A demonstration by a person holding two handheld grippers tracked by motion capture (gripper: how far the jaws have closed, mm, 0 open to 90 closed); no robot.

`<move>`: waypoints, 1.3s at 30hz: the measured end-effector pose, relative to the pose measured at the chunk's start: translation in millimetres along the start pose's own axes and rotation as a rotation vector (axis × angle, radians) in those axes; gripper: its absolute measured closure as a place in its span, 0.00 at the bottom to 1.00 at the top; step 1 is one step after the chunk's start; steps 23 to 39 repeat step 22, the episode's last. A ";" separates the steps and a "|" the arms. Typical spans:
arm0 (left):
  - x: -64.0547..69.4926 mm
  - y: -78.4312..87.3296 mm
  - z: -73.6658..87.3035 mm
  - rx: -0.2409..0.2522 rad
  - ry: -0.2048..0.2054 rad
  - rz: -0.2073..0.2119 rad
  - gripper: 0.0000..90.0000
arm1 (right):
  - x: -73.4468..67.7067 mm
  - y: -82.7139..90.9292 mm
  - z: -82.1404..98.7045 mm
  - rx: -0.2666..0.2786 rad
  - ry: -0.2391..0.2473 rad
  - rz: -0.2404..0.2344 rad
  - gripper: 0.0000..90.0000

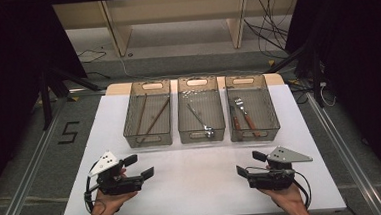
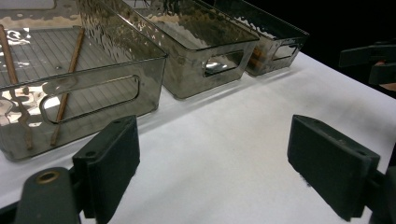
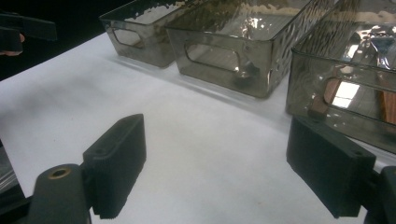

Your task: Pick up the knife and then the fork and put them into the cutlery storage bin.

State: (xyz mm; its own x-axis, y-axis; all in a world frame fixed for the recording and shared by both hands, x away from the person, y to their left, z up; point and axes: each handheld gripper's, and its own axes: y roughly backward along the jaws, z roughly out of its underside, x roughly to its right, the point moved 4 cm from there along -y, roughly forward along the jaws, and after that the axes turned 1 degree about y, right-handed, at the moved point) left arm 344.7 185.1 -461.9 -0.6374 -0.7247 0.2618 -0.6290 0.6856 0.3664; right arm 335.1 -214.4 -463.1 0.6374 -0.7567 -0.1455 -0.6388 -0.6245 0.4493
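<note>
Table setup (image 1: pixel 203 182) is a white board with three smoky clear bins lined up along the far side, touching or nearly so. Left bin (image 1: pixel 149 140) has two thin brown sticks (image 1: pixel 154 120) lying crossed-ish in it, middle bin (image 1: pixel 202 135) holds a metal spoon or ladle type thing (image 1: pixel 199 119), and right bin (image 1: pixel 254 133) has a fork (image 1: pixel 240 104) plus another utensil with reddish brown handles, can't tell exactly what. Left gripper (image 1: pixel 141 166) sits near the front left of the board, held in a hand (image 1: pixel 106 203), jaws wide apart with nothing between them. Right gripper (image 1: pixel 247 164) is at the front right in the other hand (image 1: pixel 286 198), jaws also spread and empty. Both are well apart from the bins and from each other
</note>
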 end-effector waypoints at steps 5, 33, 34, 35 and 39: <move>0.2 -0.5 0.0 -0.006 -0.007 0.004 0.18 | 0.7 1.1 0.7 0.002 -0.002 0.007 0.22; 0.2 -0.3 0.1 -0.005 -0.008 0.004 0.18 | 0.3 0.1 0.6 0.002 0.012 0.012 0.21; 0.2 -0.3 0.1 -0.005 -0.008 0.004 0.18 | 0.3 0.1 0.6 0.002 0.012 0.012 0.21; 0.2 -0.3 0.1 -0.005 -0.008 0.004 0.18 | 0.3 0.1 0.6 0.002 0.012 0.012 0.21; 0.2 -0.3 0.1 -0.005 -0.008 0.004 0.18 | 0.3 0.1 0.6 0.002 0.012 0.012 0.21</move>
